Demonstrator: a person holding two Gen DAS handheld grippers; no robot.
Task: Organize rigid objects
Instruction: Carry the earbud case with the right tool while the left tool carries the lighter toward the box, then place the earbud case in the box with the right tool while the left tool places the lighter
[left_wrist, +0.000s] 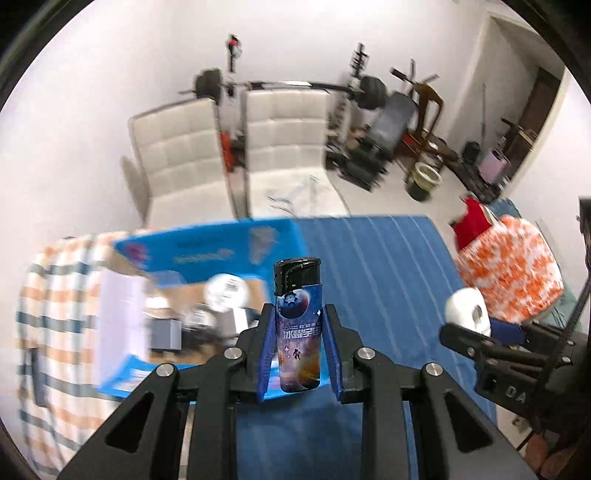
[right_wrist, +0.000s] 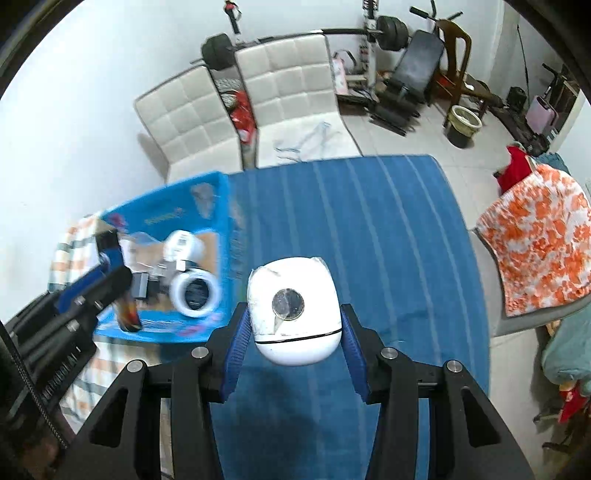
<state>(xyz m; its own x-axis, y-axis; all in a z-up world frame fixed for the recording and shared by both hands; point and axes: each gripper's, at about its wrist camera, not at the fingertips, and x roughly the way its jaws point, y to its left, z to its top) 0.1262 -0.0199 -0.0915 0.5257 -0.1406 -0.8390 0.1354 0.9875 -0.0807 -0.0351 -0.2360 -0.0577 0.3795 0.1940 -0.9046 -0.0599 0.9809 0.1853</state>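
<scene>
While we log the left wrist view, our left hand-held gripper (left_wrist: 300, 332) clamps an upright lighter (left_wrist: 297, 325) at frame centre, above the blue box (left_wrist: 207, 247) at left. Our right hand-held gripper (right_wrist: 293, 332) grips a white rounded device (right_wrist: 293, 310) at centre, over the blue-covered bench (right_wrist: 369, 229).

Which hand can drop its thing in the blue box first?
Probably the left. The left gripper holds the lighter just by the blue box, while the right gripper holds the white device farther away over the blue tablecloth.
</scene>
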